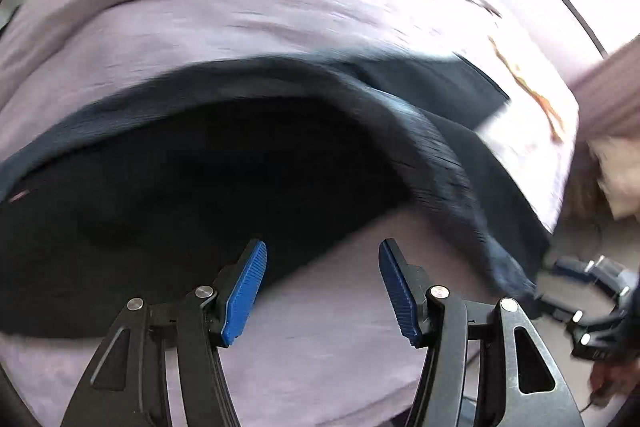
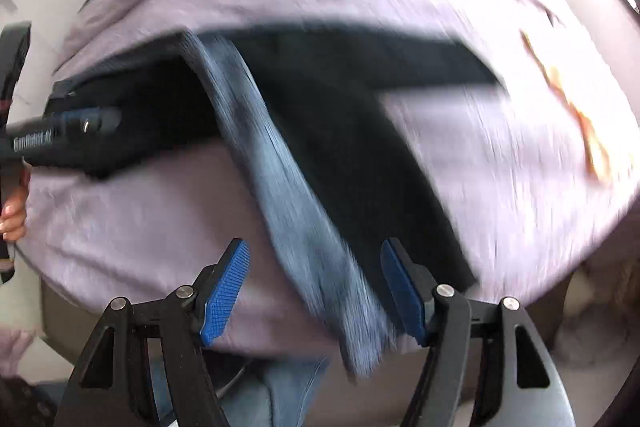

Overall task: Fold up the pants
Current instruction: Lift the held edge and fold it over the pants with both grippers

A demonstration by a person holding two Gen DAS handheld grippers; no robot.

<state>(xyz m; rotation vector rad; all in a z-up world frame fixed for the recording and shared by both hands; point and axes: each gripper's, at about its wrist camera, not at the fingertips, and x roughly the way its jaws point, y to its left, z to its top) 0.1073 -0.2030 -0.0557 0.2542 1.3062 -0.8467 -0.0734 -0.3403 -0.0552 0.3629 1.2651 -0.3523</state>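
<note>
On the lilac bedspread (image 1: 240,7), pants (image 1: 180,195) lie ahead of the left gripper (image 1: 322,291).

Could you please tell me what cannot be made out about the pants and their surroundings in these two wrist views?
- Pants, left wrist view: dark and motion-blurred; waistband, pockets and seams unreadable.
- Pants leg end, right wrist view: hangs past the bed edge; blur hides the hem.
- Orange print on the lilac bedspread: too smeared to identify.
- Left gripper, right wrist view: cut off by the frame edge.
</note>
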